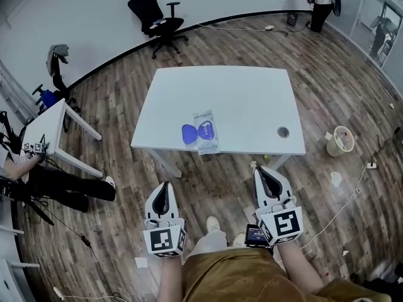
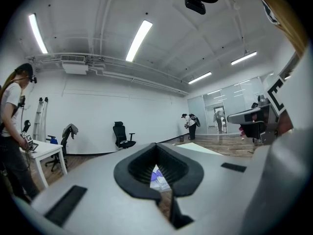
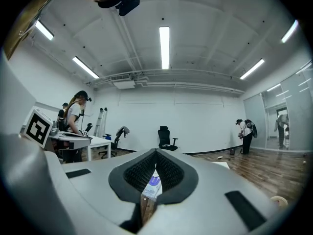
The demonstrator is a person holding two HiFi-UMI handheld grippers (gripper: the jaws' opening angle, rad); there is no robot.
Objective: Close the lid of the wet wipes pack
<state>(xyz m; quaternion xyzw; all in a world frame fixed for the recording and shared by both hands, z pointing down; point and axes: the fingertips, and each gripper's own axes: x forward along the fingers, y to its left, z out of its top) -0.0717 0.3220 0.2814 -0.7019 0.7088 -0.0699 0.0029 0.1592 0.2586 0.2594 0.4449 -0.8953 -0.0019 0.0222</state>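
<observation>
The wet wipes pack (image 1: 208,134) lies flat near the front edge of the white table (image 1: 239,93). Its blue oval lid (image 1: 190,133) is folded open to the left. My left gripper (image 1: 165,187) and right gripper (image 1: 261,172) hang low in front of the table, well short of the pack, both shut with nothing between the jaws. In the left gripper view the pack (image 2: 157,178) shows through the gap behind the gripper's (image 2: 156,146) closed tips. The right gripper view shows the pack (image 3: 152,184) the same way past that gripper (image 3: 156,153).
A round cable hole (image 1: 283,131) sits at the table's front right. A small white desk (image 1: 44,128) and a person's legs (image 1: 63,187) are at the left. A bin (image 1: 340,140) stands on the floor to the right, an office chair (image 1: 154,14) behind the table.
</observation>
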